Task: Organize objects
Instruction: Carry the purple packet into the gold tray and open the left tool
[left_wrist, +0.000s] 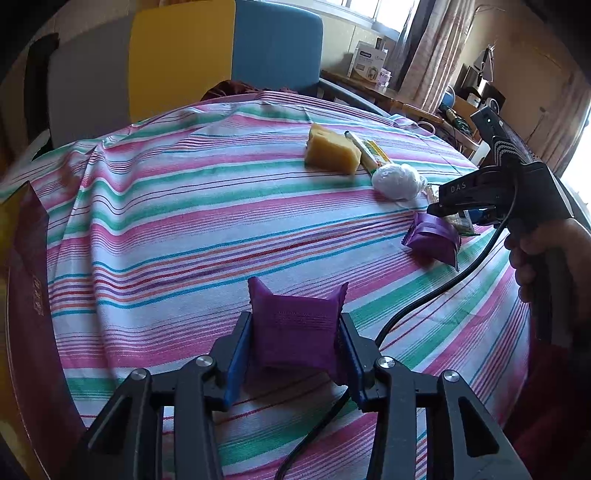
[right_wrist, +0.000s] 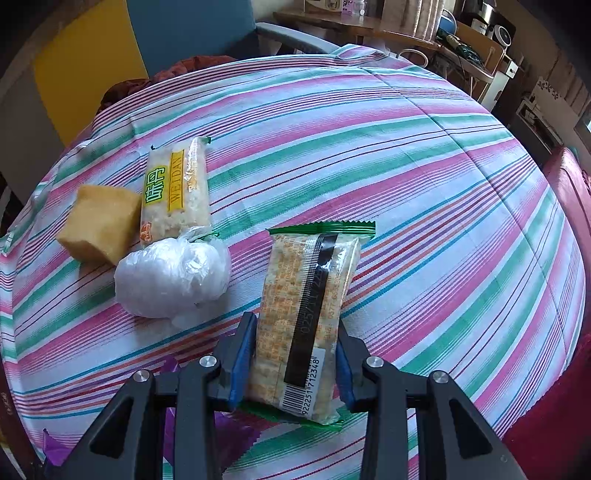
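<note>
My left gripper (left_wrist: 295, 332) is shut on a purple snack packet (left_wrist: 295, 332) just above the striped tablecloth (left_wrist: 166, 221). My right gripper (right_wrist: 297, 354) is shut on a green-edged rice cracker pack (right_wrist: 306, 314); that gripper also shows at the right of the left wrist view (left_wrist: 491, 195). On the cloth lie a second purple packet (left_wrist: 434, 240), a white plastic-wrapped ball (right_wrist: 173, 277), a yellow sponge-like block (right_wrist: 99, 225) and another cracker pack (right_wrist: 177, 192) labelled WEIDAN.
A dark red box (left_wrist: 29, 295) stands at the table's left edge. Chairs in yellow and blue (left_wrist: 229, 55) stand behind the table. A cable (left_wrist: 443, 288) hangs from the right gripper over the cloth. Shelves with clutter (right_wrist: 480, 37) are at the back right.
</note>
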